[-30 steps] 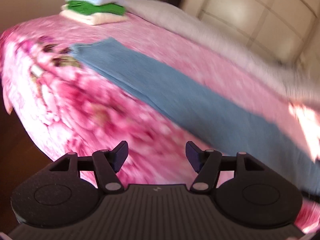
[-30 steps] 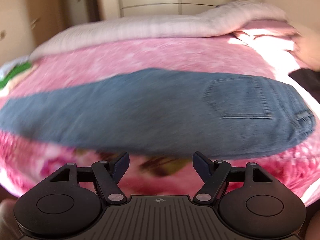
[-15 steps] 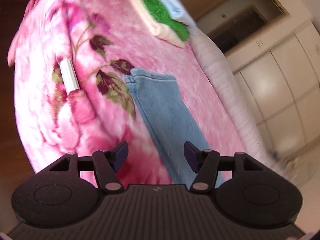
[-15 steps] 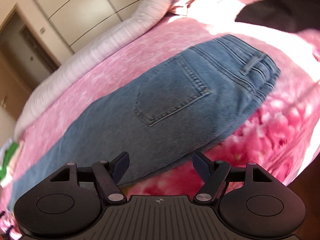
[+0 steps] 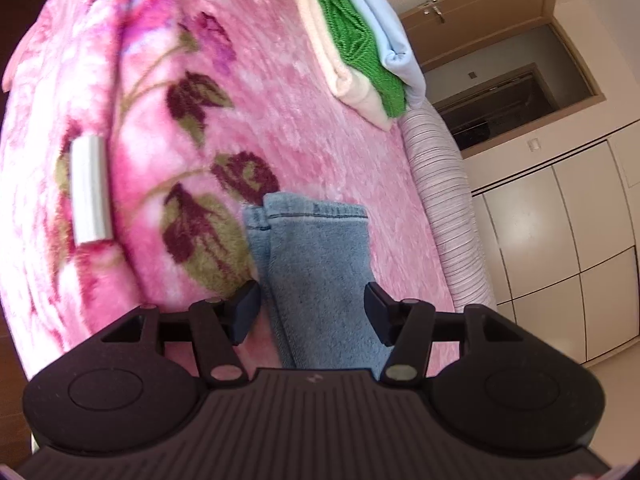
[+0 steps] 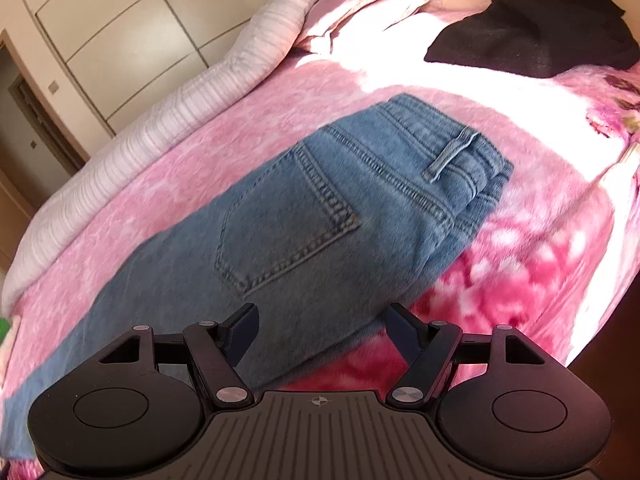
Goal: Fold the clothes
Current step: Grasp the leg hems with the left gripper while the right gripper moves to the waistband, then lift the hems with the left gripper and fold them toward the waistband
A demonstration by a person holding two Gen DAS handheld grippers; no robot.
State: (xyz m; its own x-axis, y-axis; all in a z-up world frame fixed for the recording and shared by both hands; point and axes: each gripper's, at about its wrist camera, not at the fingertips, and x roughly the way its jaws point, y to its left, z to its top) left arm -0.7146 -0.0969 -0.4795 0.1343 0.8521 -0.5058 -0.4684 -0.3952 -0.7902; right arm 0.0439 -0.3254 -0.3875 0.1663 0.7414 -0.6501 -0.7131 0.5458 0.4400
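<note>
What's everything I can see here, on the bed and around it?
Jeans: one pair, blue, lying flat along the bed, legs stacked.
Blanket: one, pink with flowers, covering the bed.
Folded clothes: three in a stack, cream, green, light blue, far end of the bed.
Black garment: one, unfolded, near the pillows.
Quilt: one, pale striped, rolled along the far edge.
Wardrobe: cream doors, beyond the bed.
Left gripper: black, open, over the trouser hems.
Right gripper: black, open, near the seat of the jeans.
</note>
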